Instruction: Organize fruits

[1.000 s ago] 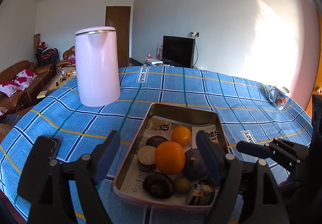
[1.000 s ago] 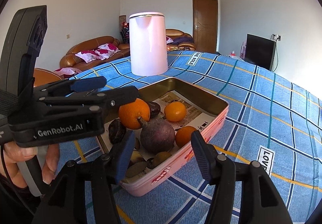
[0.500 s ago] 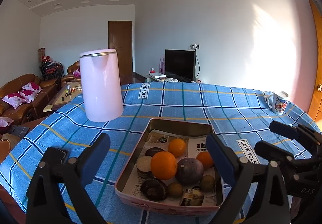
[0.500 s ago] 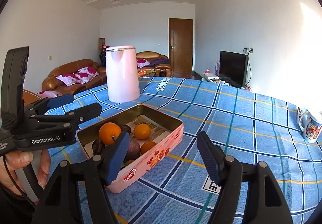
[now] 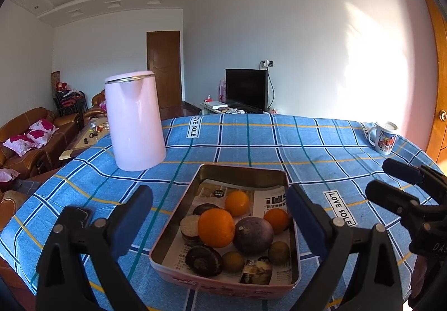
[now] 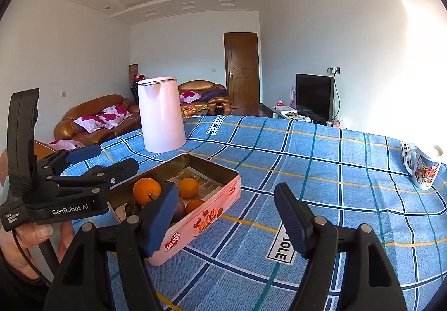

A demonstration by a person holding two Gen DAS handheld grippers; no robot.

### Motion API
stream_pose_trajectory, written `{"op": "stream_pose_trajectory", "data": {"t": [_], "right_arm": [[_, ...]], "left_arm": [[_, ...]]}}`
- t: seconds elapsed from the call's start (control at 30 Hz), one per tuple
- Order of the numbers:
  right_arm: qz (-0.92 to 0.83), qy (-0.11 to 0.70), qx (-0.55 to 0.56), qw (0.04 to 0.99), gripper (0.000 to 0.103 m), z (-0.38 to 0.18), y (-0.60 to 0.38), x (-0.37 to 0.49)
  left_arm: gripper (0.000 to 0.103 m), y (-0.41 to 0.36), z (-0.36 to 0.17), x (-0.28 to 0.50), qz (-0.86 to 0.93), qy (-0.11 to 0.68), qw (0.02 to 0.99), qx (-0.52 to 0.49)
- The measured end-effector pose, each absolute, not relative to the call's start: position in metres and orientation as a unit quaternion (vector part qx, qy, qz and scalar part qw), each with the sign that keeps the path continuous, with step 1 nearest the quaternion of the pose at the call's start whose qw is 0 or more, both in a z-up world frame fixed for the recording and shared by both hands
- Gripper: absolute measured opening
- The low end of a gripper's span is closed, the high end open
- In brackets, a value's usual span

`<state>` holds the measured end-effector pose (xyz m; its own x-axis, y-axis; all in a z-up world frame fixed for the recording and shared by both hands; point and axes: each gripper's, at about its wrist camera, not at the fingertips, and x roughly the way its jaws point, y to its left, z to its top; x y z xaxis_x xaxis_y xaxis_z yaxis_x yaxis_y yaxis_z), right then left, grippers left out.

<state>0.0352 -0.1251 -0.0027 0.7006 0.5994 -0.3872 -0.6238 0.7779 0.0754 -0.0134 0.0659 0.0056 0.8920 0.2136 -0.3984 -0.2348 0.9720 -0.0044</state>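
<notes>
Both our grippers have backed off empty, the left gripper (image 5: pixel 219 220) spread wide above the near end of the pink tin (image 5: pixel 240 171), the right gripper (image 6: pixel 227 220) parted beside it, so every fruit (image 5: pixel 216 228) already sits inside and we're likely finished.

Both grippers (image 5: pixel 219 223) wider, farther back.

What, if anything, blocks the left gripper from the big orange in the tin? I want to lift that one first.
Nothing visible does. The left gripper, jaws wide and empty, hangs over the near end of the pink tin, and the big orange lies uncovered on top, touching the purple fruit.
</notes>
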Motion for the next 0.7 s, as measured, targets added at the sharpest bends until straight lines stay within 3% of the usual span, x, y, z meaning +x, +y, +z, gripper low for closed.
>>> {"op": "stream_pose_trajectory", "data": {"t": [0.7], "right_arm": [[0.331, 0.202, -0.025, 0.921, 0.073, -0.0048, -0.1289, 0.0345]], "left_arm": [[0.099, 0.0634, 0.003, -0.0123, 0.113, 0.205, 0.972, -0.027]]}}
